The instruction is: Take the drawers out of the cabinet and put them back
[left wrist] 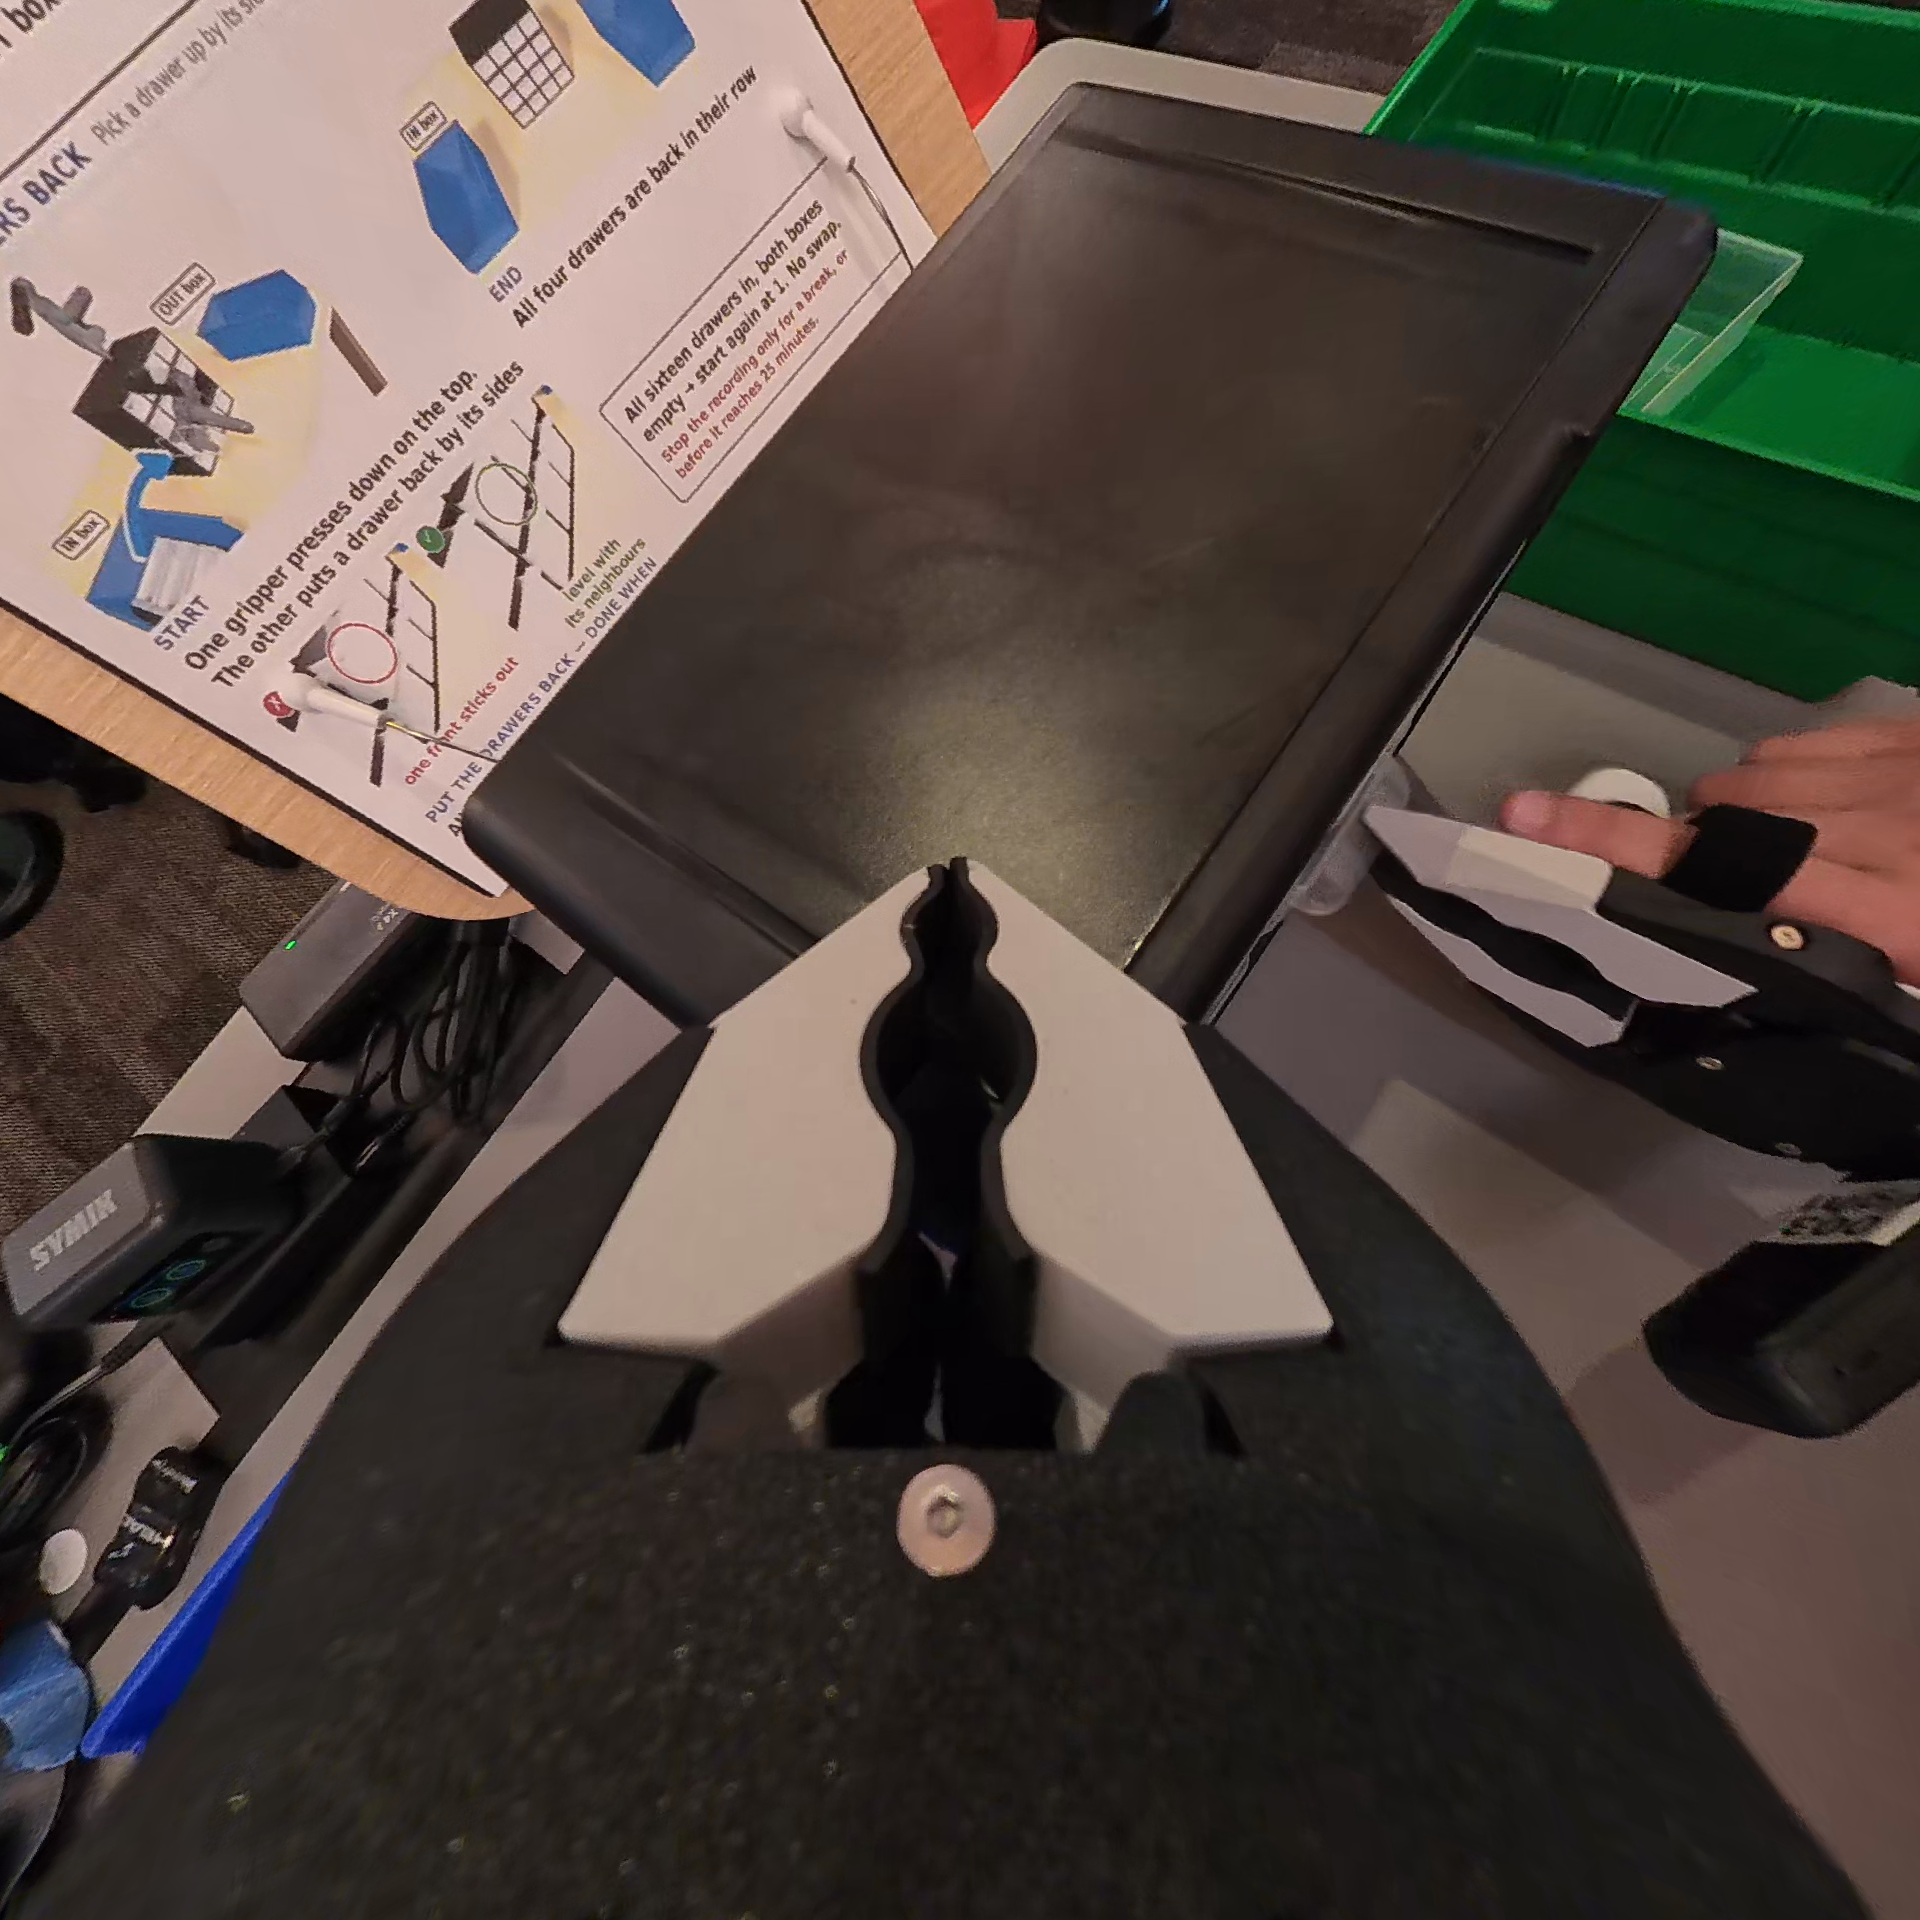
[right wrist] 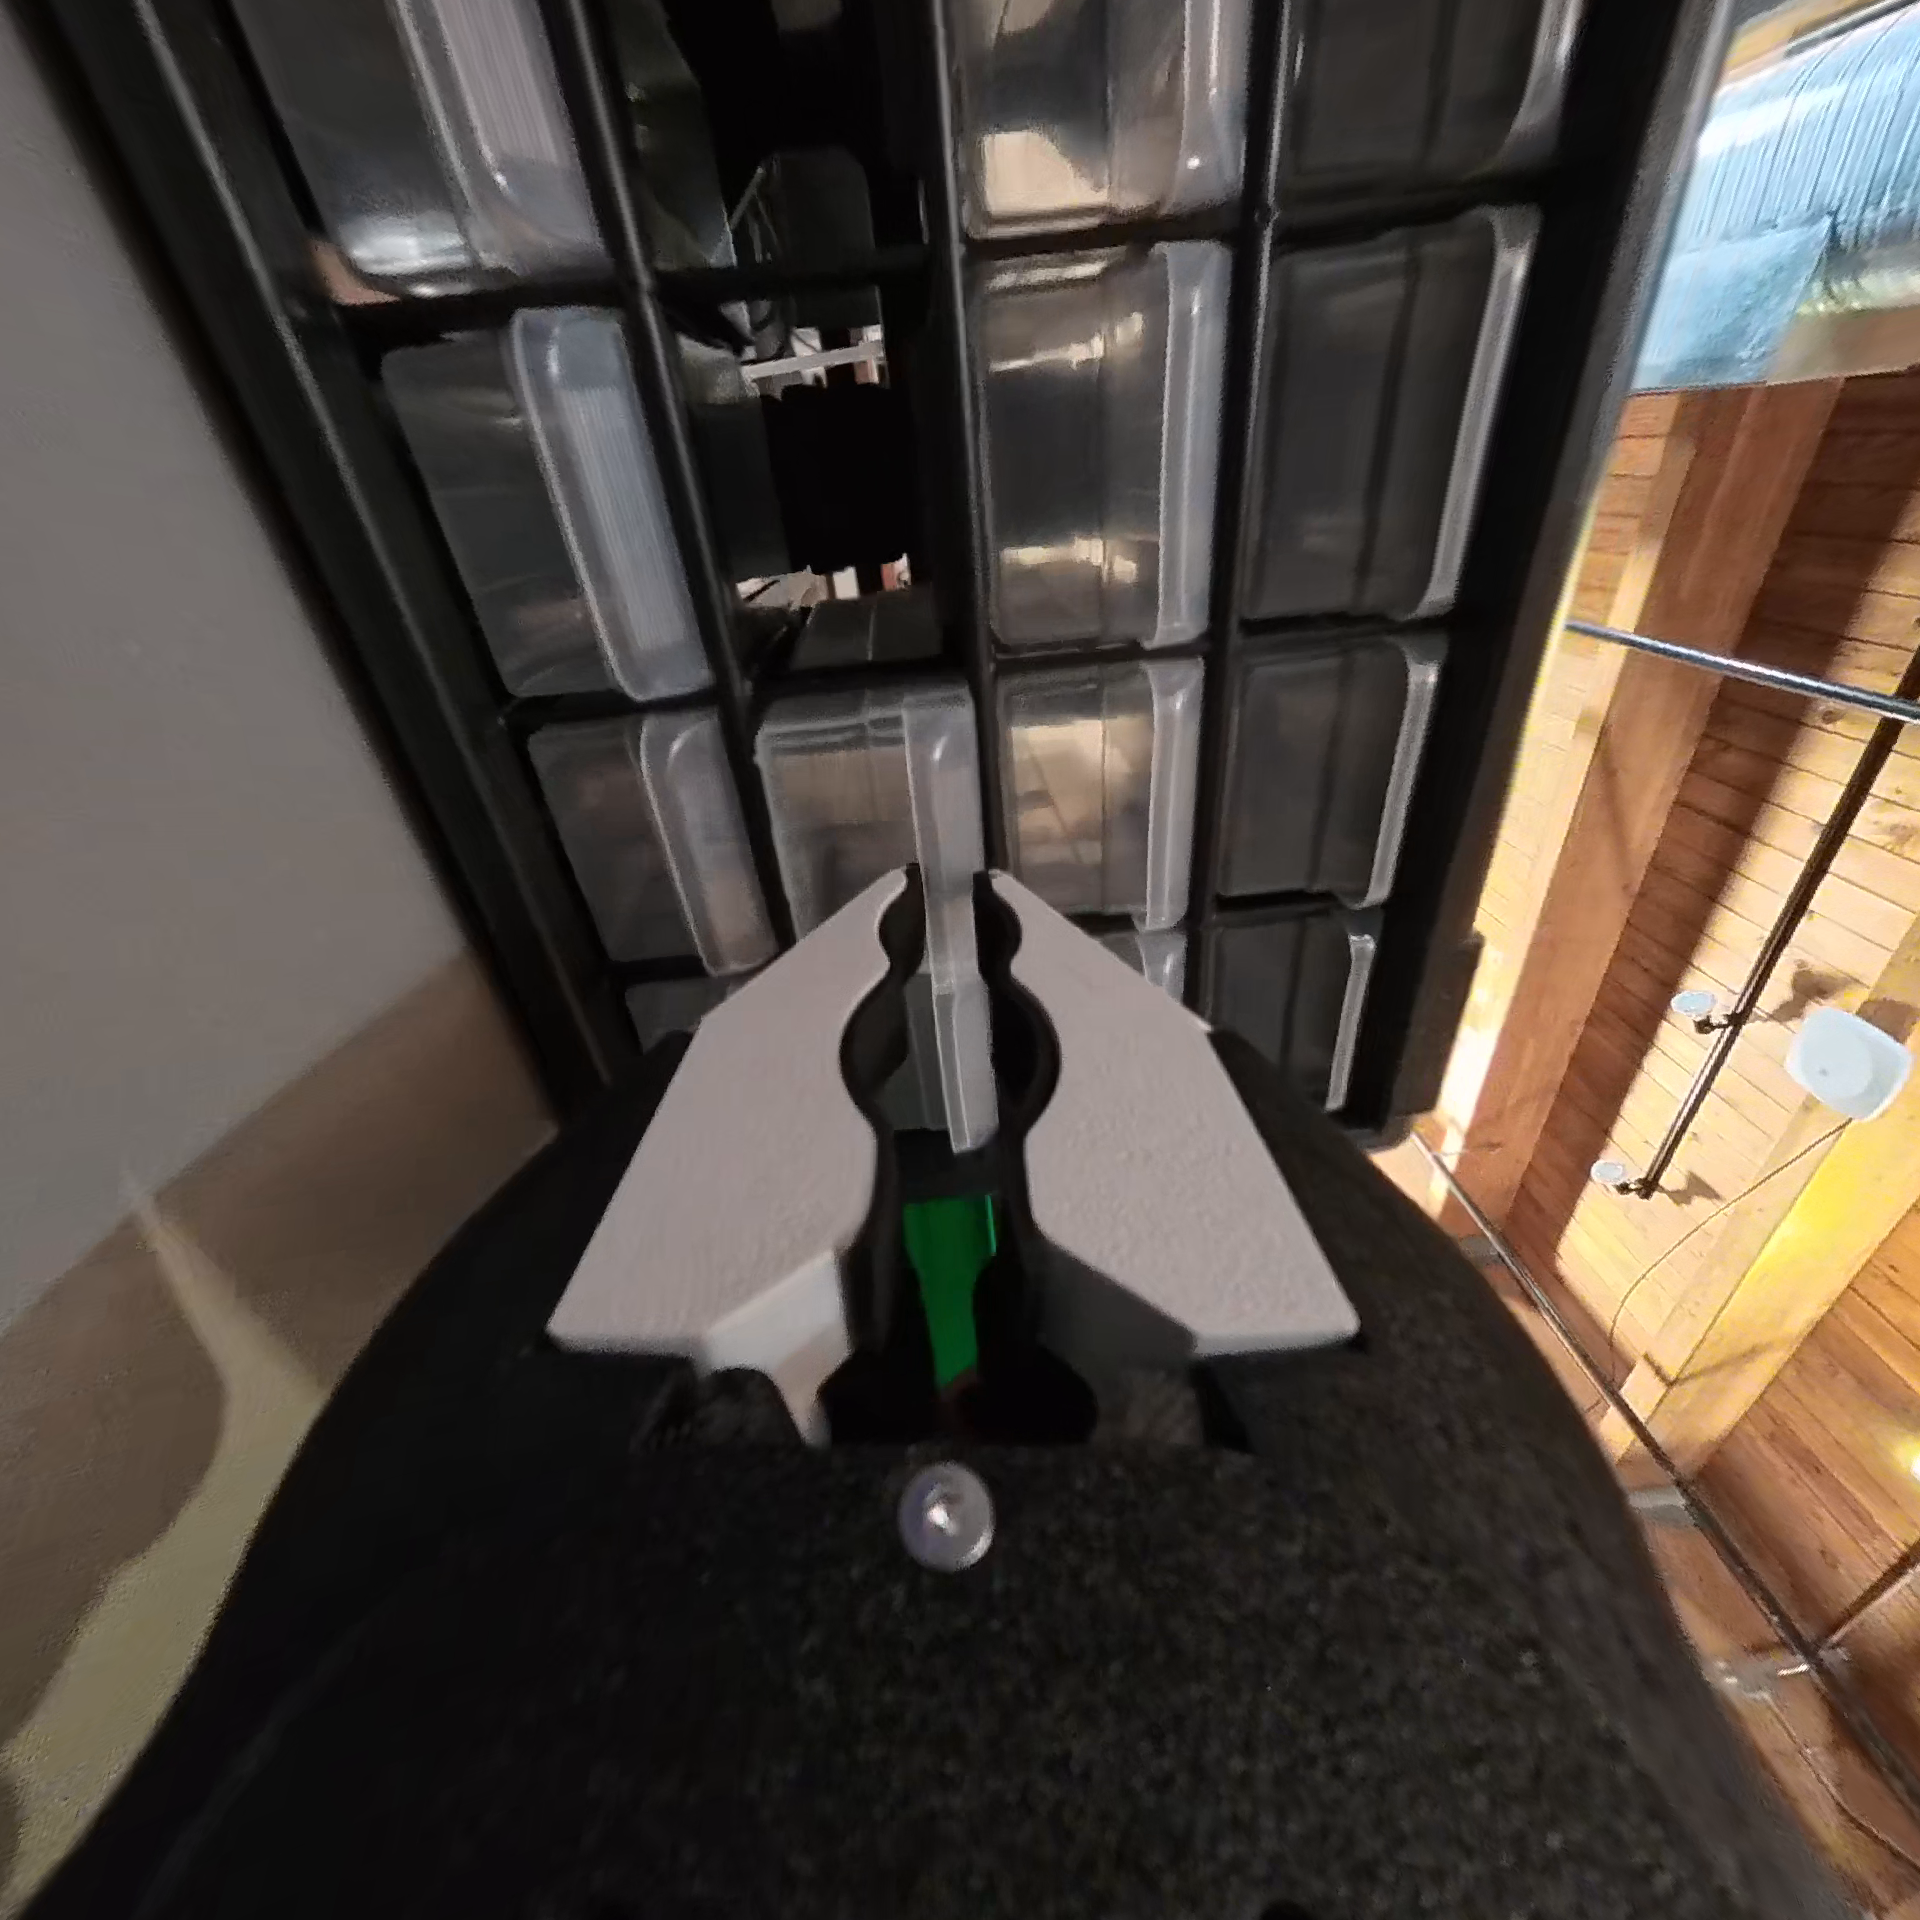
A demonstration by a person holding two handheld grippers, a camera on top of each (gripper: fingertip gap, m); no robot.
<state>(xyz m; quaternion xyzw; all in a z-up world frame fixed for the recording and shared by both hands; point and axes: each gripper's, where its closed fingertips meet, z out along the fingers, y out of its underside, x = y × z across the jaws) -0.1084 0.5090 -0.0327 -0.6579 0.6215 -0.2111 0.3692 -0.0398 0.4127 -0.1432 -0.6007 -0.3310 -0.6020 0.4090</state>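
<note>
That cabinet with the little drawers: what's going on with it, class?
A person works it with two handheld grippers. The left gripper, shut and empty, rests on the cabinet top. The right gripper is shut on the handle of a clear drawer in its slot. Two slots above it stand empty; the other drawers are in.

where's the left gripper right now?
Left wrist view: the left gripper sits shut on top of the black cabinet, near its front edge, with the instruction sheet to its left.

cabinet (left wrist: 1091, 540) on table (left wrist: 1558, 1195), instruction sheet (left wrist: 416, 364) left, bins (left wrist: 1714, 260) behind
</note>
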